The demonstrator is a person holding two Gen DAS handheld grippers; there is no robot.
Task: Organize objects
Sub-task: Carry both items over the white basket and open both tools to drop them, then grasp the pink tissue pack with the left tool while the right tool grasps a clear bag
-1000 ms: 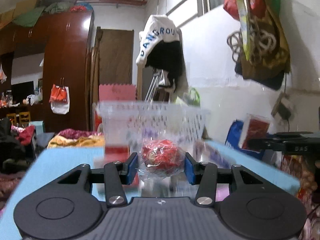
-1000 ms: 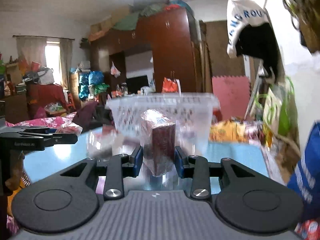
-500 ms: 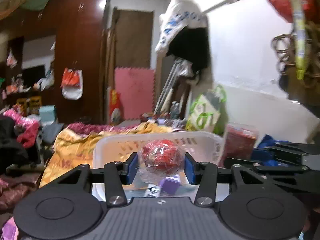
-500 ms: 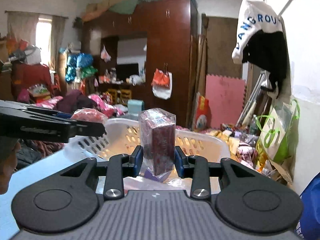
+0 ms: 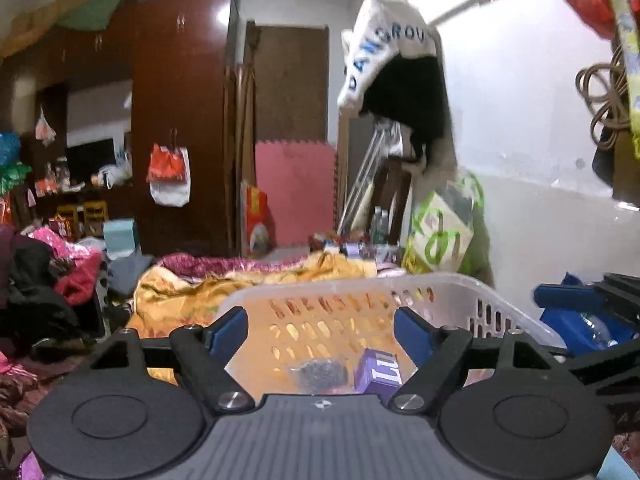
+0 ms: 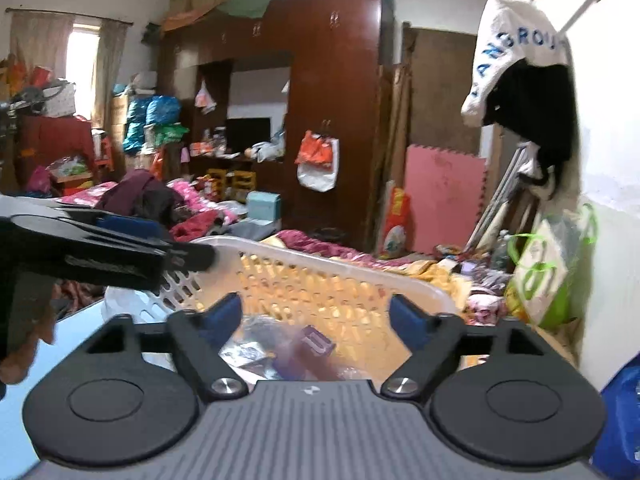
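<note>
Hovering over the near rim of a white perforated plastic basket [image 5: 492, 300], the left gripper [image 5: 320, 330] is seen with its blue-padded jaws opening; nothing is held between them. Through the gap, a small clear packet of dark granules [image 5: 320, 374] and a purple box [image 5: 378, 372] with white lettering are observed on the basket floor, just beside each other. At the right edge of the left wrist view, part of the right gripper is visible beside the basket.

In the right wrist view, a hand [image 6: 24, 336] is noted at the far left, wrapped around the left gripper's black handle, with that gripper's fingers reaching over the basket's left rim. The right gripper [image 6: 316, 316] is likewise poised above the basket [image 6: 320, 264], its jaws opening and nothing gripped between them. Below the gap, clear wrapped packets [image 6: 244, 352] and the purple box [image 6: 316, 342] are recorded inside the basket; the box is blurred. The basket rests on a light blue table [image 6: 80, 320].

Behind the basket, a yellow blanket [image 5: 180, 300], a dark wooden wardrobe [image 6: 336, 100] and a pink foam mat [image 6: 442, 196] are noted.
</note>
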